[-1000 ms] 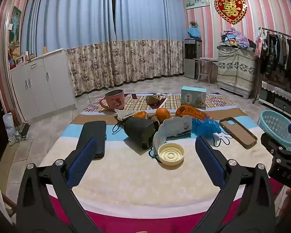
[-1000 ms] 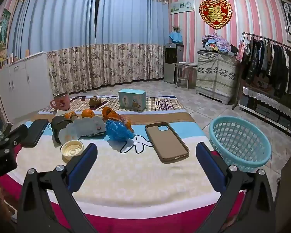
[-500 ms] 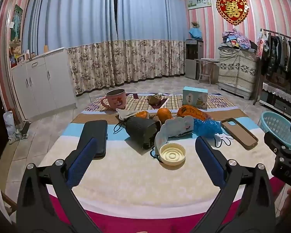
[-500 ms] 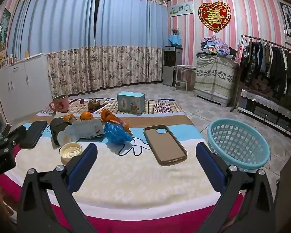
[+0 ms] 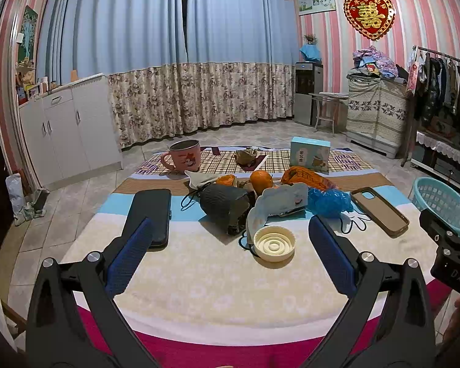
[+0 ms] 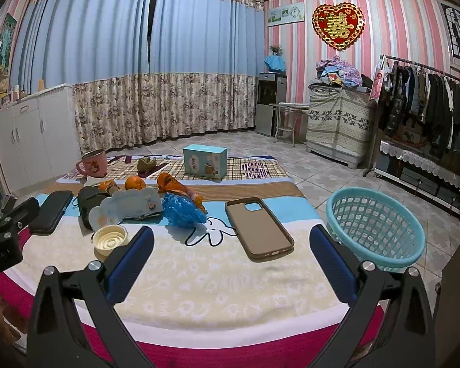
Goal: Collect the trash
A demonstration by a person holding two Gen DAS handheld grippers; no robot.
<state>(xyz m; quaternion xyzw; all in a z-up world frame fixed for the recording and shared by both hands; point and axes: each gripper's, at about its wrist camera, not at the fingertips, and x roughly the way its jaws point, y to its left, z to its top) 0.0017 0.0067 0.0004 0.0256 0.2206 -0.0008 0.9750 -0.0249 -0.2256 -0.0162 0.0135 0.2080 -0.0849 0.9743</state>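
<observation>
Beside the basket (image 6: 375,225) — right gripper (image 6: 230,256), jaws spread, empty; blue wrapper (image 6: 182,210) ahead-left, nearer than to left gripper (image 5: 230,256) — likewise spread.

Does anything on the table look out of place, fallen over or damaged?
Yes. A crumpled blue bag, an orange wrapper and peel lie mixed among a phone case, a mug and a box. The dark pouch lies on its side. No damage is visible.
</observation>
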